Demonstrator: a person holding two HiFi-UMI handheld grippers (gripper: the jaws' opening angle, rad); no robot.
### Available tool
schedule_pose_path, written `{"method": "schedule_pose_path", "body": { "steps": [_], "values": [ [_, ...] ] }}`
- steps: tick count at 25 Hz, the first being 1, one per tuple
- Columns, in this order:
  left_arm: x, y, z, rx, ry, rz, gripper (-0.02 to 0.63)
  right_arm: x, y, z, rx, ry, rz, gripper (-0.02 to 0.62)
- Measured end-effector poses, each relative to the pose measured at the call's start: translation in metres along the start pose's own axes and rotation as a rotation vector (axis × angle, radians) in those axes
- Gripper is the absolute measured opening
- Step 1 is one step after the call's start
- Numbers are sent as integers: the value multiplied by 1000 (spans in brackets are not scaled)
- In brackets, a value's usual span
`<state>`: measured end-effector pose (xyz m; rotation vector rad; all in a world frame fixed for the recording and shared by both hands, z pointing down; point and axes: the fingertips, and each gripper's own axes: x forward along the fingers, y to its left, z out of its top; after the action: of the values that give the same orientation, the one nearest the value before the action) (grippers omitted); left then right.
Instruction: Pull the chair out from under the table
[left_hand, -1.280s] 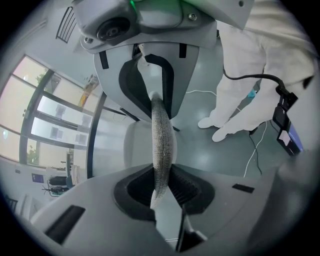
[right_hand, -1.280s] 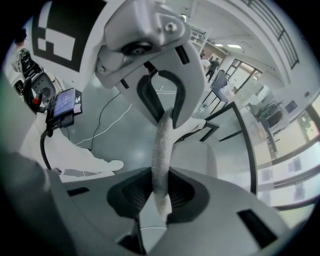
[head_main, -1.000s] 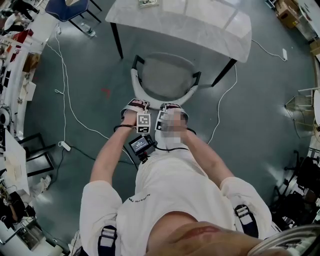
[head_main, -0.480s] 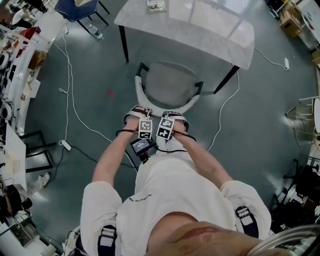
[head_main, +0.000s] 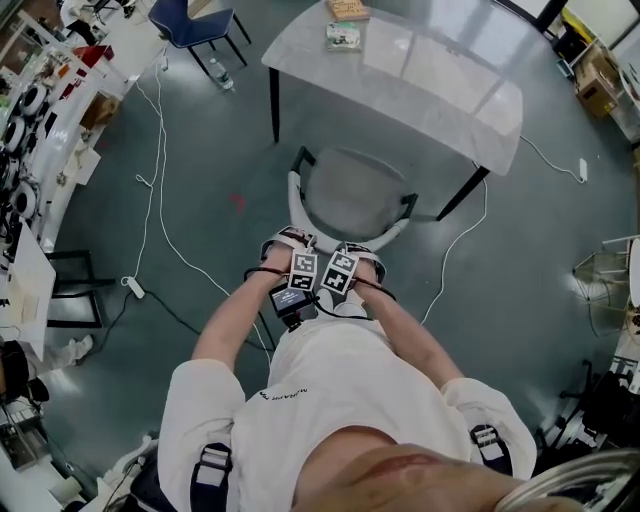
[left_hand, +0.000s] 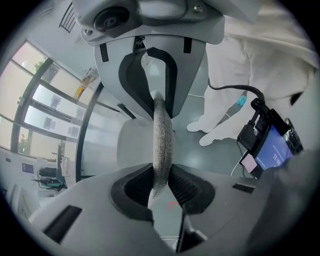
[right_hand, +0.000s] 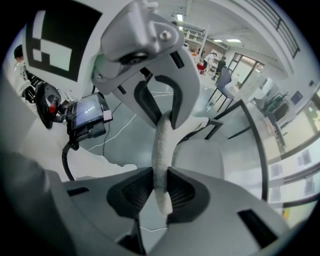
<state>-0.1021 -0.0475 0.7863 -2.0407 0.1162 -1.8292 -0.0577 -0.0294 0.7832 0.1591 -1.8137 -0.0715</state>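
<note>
The pale rectangular surface (head_main: 400, 75) stands ahead, and the grey-seated metal chair (head_main: 352, 190) sits at its near edge. My left gripper (left_hand: 160, 186) and right gripper (right_hand: 160, 192) sit side by side, fingers (left_hand: 135, 190) clamped tight on its curved white backrest (head_main: 294, 200).

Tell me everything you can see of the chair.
The chair has a rounded grey seat, a curved pale backrest band with a woven-looking surface, and a dark frame. It stands upright on the floor at the near edge of the white table, backrest toward the person. The left gripper and right gripper are shut on the backrest's top edge, side by side. Its legs are hidden.
</note>
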Motion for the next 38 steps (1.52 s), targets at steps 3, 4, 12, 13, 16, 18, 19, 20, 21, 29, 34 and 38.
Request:
{"method": "schedule_pose_path", "body": {
  "steps": [3, 4, 12, 13, 16, 18, 19, 20, 21, 29, 34, 38],
  "values": [
    [-3, 0, -1, -50, 2, -21, 77, -1, 0, 1, -18, 6, 1, 89],
    [-5, 0, -1, -69, -1, -29, 80, -3, 0, 1, -16, 4, 6, 89],
    [-34, -6, 7, -191, -59, -107, 81, -33, 4, 11, 2, -78, 73, 69],
    [-39, -4, 9, -208, -72, -99, 80, -36, 3, 9, 10, -85, 69, 67],
    [-57, 16, 14, -268, -105, -29, 56, -49, -6, 10, 58, -138, 55, 49],
    [-69, 33, 15, -342, -133, 32, 26, -63, -13, 17, 96, -200, 41, 26],
    [-74, 41, 15, -388, -147, 67, 18, -72, -18, 22, 114, -236, 34, 20],
    [-81, 50, 14, -439, -161, 103, 12, -81, -23, 28, 135, -272, 29, 15],
    [-90, 60, 15, -498, -183, 133, 6, -90, -28, 33, 158, -310, 25, 14],
    [-158, 122, 1, -910, -321, 322, 5, -150, -82, 64, 356, -551, -40, 14],
    [-190, 138, -11, -1091, -413, 378, 5, -187, -100, 85, 413, -673, -80, 14],
    [-215, 150, -20, -1207, -489, 430, 5, -212, -112, 104, 431, -756, -104, 14]
  ]
}}
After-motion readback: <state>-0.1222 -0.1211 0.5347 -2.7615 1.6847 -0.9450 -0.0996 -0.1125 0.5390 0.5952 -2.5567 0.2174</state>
